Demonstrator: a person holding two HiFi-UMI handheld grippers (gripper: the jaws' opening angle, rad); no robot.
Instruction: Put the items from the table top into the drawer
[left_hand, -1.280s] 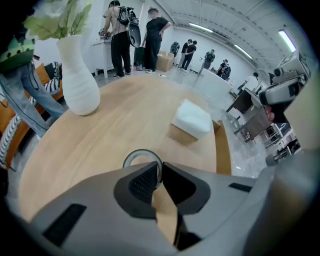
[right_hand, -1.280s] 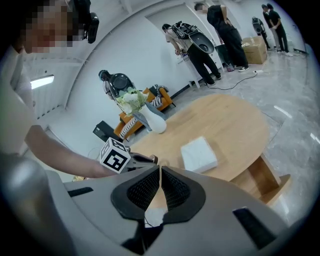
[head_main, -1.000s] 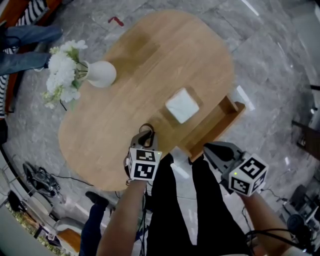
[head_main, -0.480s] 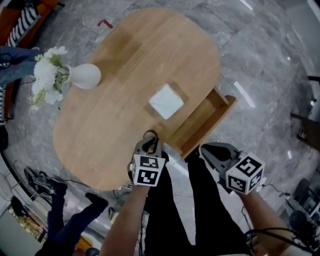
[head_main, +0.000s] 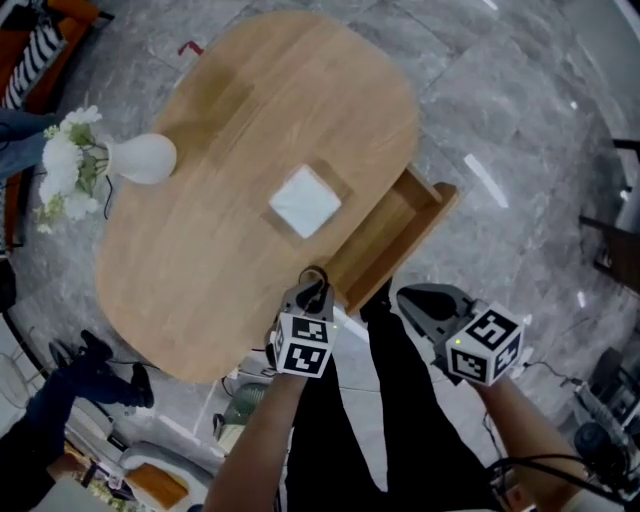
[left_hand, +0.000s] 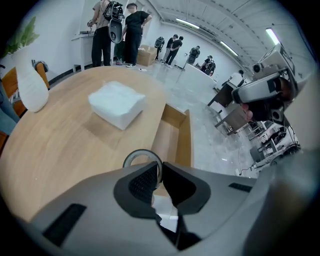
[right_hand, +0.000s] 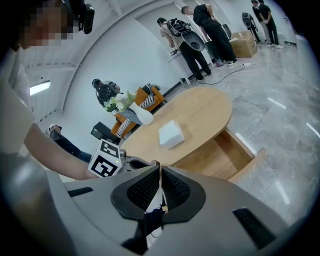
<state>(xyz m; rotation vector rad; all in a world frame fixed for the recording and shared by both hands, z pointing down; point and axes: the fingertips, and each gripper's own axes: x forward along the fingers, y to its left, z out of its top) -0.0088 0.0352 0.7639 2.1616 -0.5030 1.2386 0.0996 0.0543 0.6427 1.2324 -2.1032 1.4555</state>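
Noted left gripper (left_hand: 160, 170) clamped on a thin, stiff ring (left_hand: 141, 151); right gripper (right_hand: 159, 176) closed, empty. Judged white tissue pack (head_main: 305, 201), at 10 o'clock from drawer (head_main: 390, 235), soft and light. Recommend pinching opposite sides.

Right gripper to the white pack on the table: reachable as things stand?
Probably yes. The white pack lies uncovered, with only the open drawer between it and the right gripper. Its jaws are shut and empty, so they must open first.
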